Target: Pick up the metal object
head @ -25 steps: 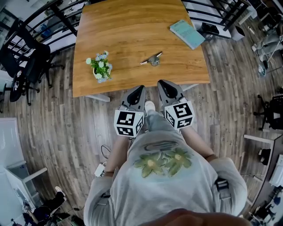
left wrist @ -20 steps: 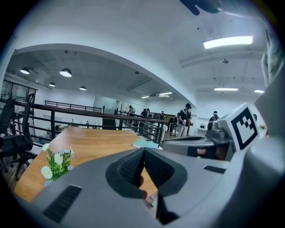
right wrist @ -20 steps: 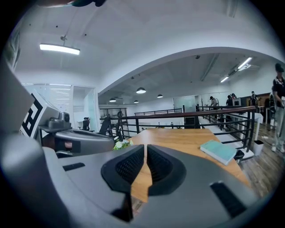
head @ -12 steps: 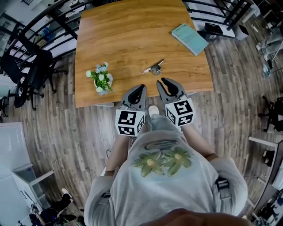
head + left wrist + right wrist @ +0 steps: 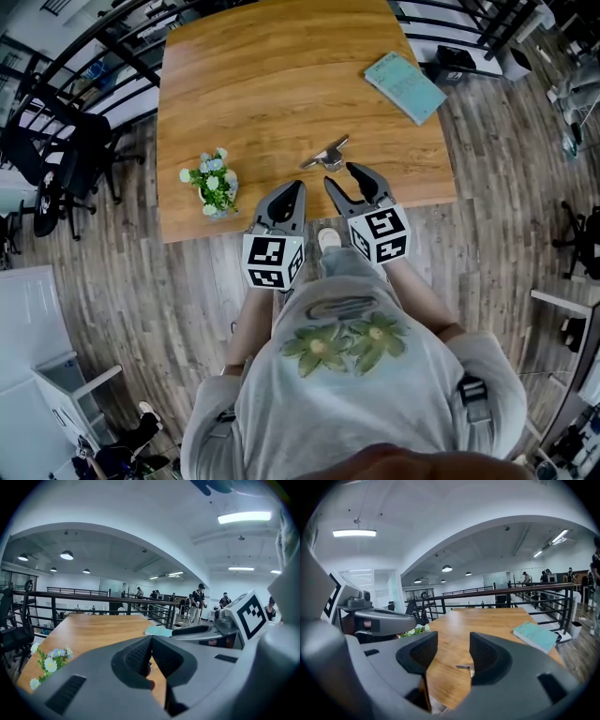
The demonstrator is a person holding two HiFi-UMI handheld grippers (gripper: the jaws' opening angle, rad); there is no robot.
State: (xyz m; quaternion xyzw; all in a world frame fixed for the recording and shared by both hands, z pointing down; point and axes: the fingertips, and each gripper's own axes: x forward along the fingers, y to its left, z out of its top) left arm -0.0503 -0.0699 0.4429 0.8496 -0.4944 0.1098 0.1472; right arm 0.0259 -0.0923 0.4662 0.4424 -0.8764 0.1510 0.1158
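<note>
The small metal object (image 5: 325,155) lies on the wooden table (image 5: 272,75) near its front edge; in the right gripper view the metal object (image 5: 465,666) shows between the jaws but farther ahead, on the tabletop. My right gripper (image 5: 354,180) hangs over the table's front edge just short of the object. Its jaws are opening, with nothing between them, as the right gripper (image 5: 453,656) also shows in its own view. My left gripper (image 5: 286,197) is held beside it at the table's edge. In its own view the left gripper (image 5: 151,656) is shut and empty.
A small pot of flowers (image 5: 212,185) stands at the table's front left. A teal book (image 5: 405,86) lies at the right edge. Black railings and office chairs (image 5: 56,159) stand to the left of the table, on the wooden floor.
My right gripper's jaws have gone from shut to open, and it has edged forward over the table's edge toward the metal object. The left gripper stays shut.
</note>
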